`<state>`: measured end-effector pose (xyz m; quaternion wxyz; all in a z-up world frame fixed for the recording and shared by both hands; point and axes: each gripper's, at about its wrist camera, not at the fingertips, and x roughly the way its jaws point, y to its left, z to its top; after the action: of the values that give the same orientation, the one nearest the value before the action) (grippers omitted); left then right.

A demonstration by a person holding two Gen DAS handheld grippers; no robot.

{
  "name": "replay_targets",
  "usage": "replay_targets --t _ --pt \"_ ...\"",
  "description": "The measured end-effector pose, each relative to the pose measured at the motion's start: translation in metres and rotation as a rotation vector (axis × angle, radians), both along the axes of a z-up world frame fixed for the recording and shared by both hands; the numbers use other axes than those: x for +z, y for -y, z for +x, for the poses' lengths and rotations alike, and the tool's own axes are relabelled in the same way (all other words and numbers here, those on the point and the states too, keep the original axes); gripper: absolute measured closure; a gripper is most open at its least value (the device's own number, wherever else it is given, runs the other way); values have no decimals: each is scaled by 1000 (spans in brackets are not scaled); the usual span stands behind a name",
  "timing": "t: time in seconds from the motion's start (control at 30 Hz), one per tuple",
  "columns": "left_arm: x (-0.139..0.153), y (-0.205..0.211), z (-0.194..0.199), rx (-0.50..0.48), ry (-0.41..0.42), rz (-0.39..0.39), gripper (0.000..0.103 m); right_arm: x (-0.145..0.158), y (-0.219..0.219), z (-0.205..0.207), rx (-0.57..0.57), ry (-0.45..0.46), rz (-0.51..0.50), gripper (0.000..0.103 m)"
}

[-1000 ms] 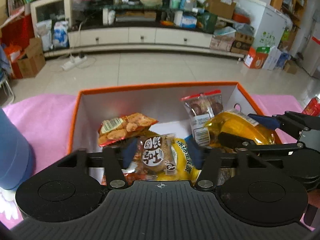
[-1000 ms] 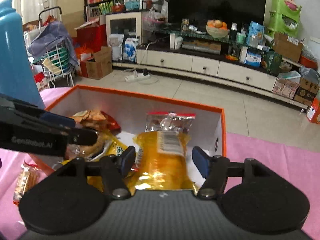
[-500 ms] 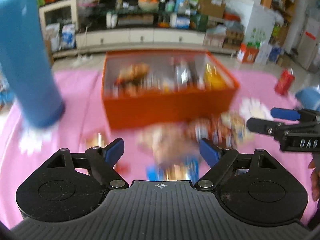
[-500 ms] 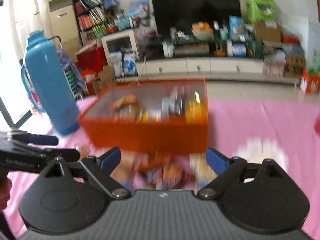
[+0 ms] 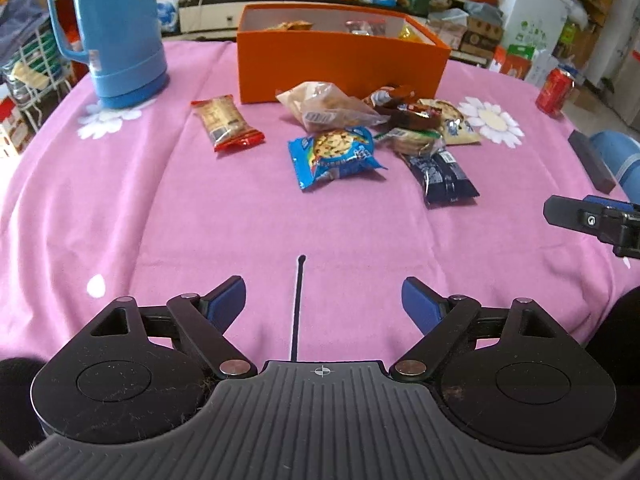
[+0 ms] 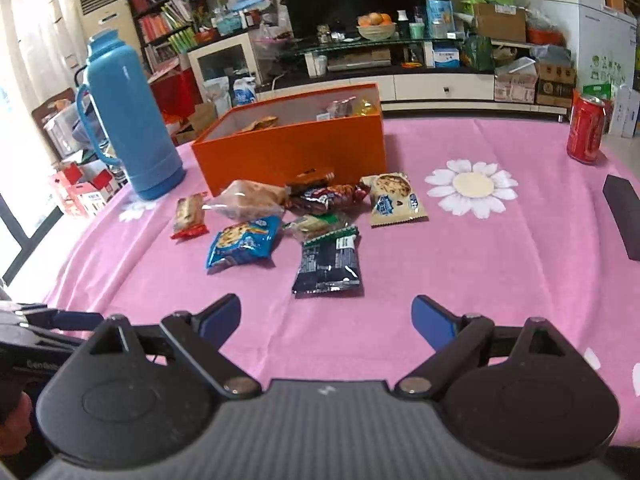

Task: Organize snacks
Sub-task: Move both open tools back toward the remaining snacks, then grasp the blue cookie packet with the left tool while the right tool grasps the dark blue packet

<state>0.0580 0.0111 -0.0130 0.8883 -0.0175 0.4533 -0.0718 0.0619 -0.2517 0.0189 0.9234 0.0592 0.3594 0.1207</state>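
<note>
Evidently a fresh pick is being set up: both grippers, left (image 5: 323, 300) and right (image 6: 326, 318), are held wide and empty, the left's jaws just opened. Loose packets (image 5: 334, 157) are strewn before the box (image 5: 340, 65); one must be approached and pinched next.

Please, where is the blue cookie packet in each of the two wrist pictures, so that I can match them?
Left wrist: the blue cookie packet lies at centre, upper half, right of the red bar.
Right wrist: the packet lies left of centre, at mid-height.
Shared landmark: the orange box stands behind it in both views.
</note>
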Motion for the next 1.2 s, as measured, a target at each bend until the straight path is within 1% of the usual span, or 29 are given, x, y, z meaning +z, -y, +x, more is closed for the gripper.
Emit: replay_targets --t 0.1,0.17,0.27,0.33,0.4,0.5,0.57,0.63,0.7,0.73,0.77,0.8,0.87,0.97,1.1,1.17,1.2 --pt "2 6 10 2 5 38 31 -7 7 7 13 -23 23 10" --pt "1 13 25 -10 0 69 31 -16 15 14 -13 -38 44 10" --pt "-2 27 53 -37 8 121 29 -28 31 21 -53 -54 93 10" --pt "-6 38 80 -33 4 148 27 -37 42 28 -77 -66 114 10" --pt "-11 46 110 -8 -13 139 27 -41 51 37 -96 -67 127 10" --pt "-21 55 154 58 -48 119 26 -46 60 51 -107 -60 159 10" --pt "-29 59 176 79 -59 114 26 -51 62 61 -106 -61 162 10" --pt "-39 62 191 76 -76 121 26 -56 61 68 -97 -66 158 10" --pt "-52 63 201 80 -97 155 31 -63 60 71 -93 -83 165 10" --pt "-57 62 203 79 -105 160 35 -68 60 71 -93 -96 171 10" --pt "-61 58 203 78 -107 144 48 -71 60 71 -94 -108 174 10" --pt "-61 53 199 77 -98 107 57 -74 60 71 -95 -117 172 10" --pt "-61 43 189 68 -97 85 60 -77 60 71 -99 -125 156 10" --pt "-60 26 163 51 -107 78 61 -79 59 71 -102 -123 148 10" --pt "-58 2 112 44 -116 87 60 -79 49 69 -74 -121 98 10" --pt "-59 -6 90 37 -115 100 58 -78 43 71 -56 -127 105 10" --pt "-59 -9 86 36 -113 108 56 -77 39 73 -46 -128 113 10"
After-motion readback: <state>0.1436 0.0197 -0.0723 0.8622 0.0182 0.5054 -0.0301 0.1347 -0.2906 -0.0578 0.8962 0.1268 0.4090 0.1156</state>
